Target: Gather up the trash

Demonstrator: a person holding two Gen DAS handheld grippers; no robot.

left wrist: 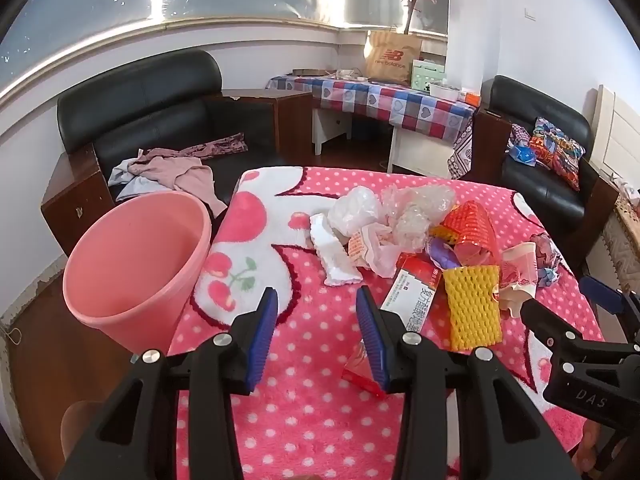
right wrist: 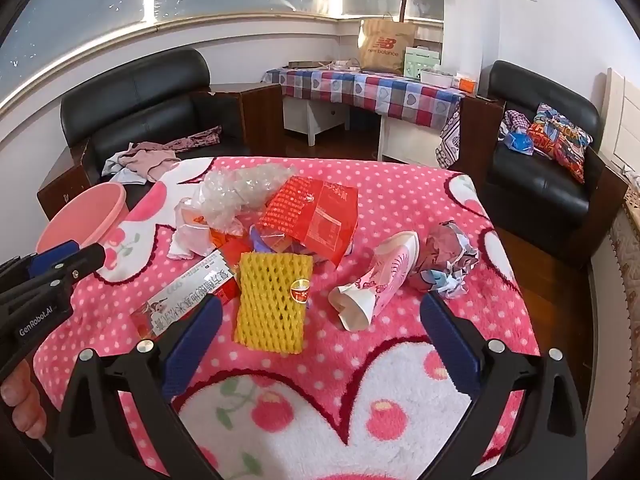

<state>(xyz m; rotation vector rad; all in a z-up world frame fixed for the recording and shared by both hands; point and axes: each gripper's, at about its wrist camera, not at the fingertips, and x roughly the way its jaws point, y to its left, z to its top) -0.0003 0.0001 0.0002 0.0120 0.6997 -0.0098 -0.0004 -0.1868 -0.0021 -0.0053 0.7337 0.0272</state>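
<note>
A heap of trash (right wrist: 280,232) lies mid-blanket: a yellow foam net (right wrist: 272,300), a red-and-white carton (right wrist: 188,292) printed in Chinese, a crushed paper cup (right wrist: 376,280). Far behind, a bag (right wrist: 384,46) reads "new balance". The pink polka-dot blanket (right wrist: 400,196) sits among black armchairs (right wrist: 136,104); a pink bucket (left wrist: 136,268) stands left. The right gripper (right wrist: 320,336) gapes wide, empty, just near of net and cup; the left gripper (left wrist: 316,332), marked "GenRobot.AI", is parted, empty, near the carton.
</note>
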